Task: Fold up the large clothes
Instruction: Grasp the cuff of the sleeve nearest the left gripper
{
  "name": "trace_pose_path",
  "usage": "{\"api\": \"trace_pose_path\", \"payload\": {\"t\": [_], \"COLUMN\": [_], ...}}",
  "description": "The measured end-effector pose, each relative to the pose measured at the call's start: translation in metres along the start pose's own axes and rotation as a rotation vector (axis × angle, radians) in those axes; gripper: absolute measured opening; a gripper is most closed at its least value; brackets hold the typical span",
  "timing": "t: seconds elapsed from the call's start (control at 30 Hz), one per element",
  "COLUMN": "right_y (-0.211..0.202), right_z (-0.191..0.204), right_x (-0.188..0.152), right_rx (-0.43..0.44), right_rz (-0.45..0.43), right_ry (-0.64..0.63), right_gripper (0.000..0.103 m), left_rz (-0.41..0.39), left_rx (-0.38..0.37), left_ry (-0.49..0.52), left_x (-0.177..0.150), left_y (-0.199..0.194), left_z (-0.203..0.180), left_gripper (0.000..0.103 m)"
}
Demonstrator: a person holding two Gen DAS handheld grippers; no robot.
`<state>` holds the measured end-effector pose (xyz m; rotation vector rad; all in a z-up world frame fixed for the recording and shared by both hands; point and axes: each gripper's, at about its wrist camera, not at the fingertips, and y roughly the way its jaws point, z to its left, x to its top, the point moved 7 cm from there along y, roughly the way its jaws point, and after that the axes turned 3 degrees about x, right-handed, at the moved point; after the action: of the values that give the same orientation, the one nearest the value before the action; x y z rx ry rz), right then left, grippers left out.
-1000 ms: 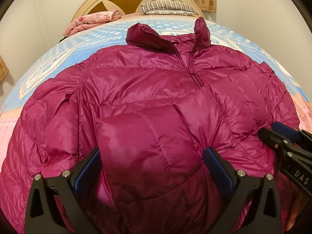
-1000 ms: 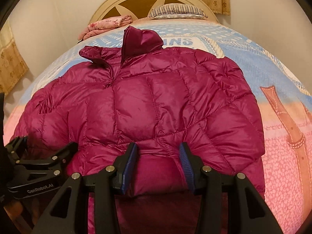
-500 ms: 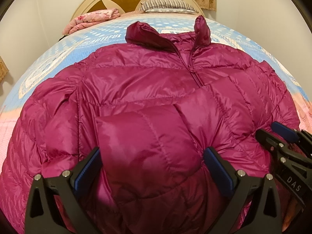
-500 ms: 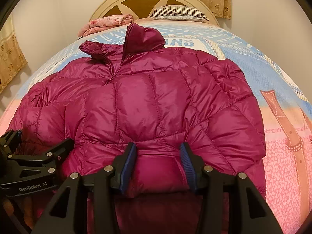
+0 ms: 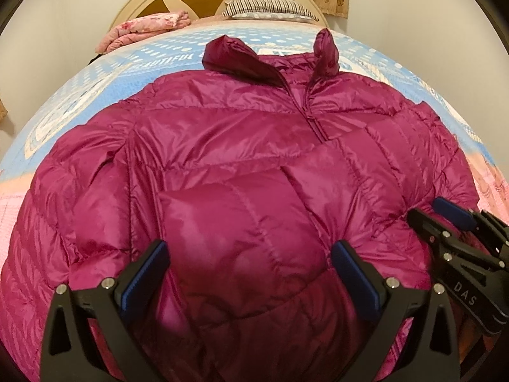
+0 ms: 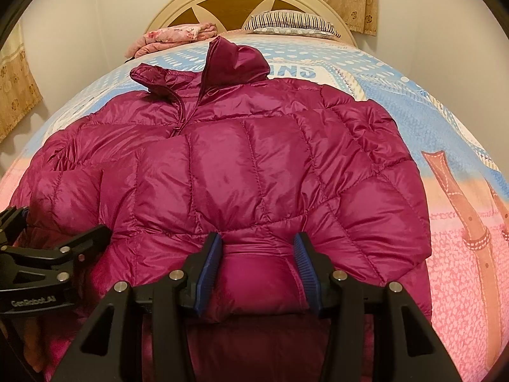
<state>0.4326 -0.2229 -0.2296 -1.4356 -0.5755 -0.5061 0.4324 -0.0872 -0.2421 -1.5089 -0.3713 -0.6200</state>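
Little has been moved since the earlier pictures: the right tongs (image 6: 257, 273) have been lifted a bit, and more wall is seen. A puffy red-purple jacket (image 5: 241, 172) is spread flat on the bed (image 5: 95, 73), collar toward 12 o'clock. The left tongs (image 5: 249, 273) are held wide apart with the puffy hem bulging between them. The right tongs are closed part way and clamped on the jacket hem. A striped pillow (image 6: 286, 24) is seen at 12 o'clock, a pink blanket (image 6: 171, 36) at 11.
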Motion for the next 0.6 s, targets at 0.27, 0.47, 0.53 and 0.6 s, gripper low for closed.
{"api": "trace_pose_path", "payload": {"t": [0.27,0.47,0.53,0.6], "right_y": [0.000,0.000,0.000,-0.001], "right_z": [0.001,0.000,0.000,0.000], "right_x": [0.000,0.001,0.001,0.001], "right_rx": [0.006,0.013,0.018,0.022], "right_rz": [-0.003,-0.006,-0.008,-0.009], "right_ry": [0.005,0.011,0.013,0.016], "right_gripper": [0.050,0.050,0.050,0.050], "left_rz": [-0.133,-0.198,-0.185,-0.158], "left_rx": [0.082,0.315,0.353,0.371], "left_ry": [-0.027,-0.140,-0.199,-0.252], "left_x": [-0.020,-0.085,-0.109,-0.134], "left_y": [-0.079,-0.150,-0.162,-0.167], "left_z": [0.064,0.202,0.237,0.262], "left_gripper": [0.103,0.103,0.103,0.103]}}
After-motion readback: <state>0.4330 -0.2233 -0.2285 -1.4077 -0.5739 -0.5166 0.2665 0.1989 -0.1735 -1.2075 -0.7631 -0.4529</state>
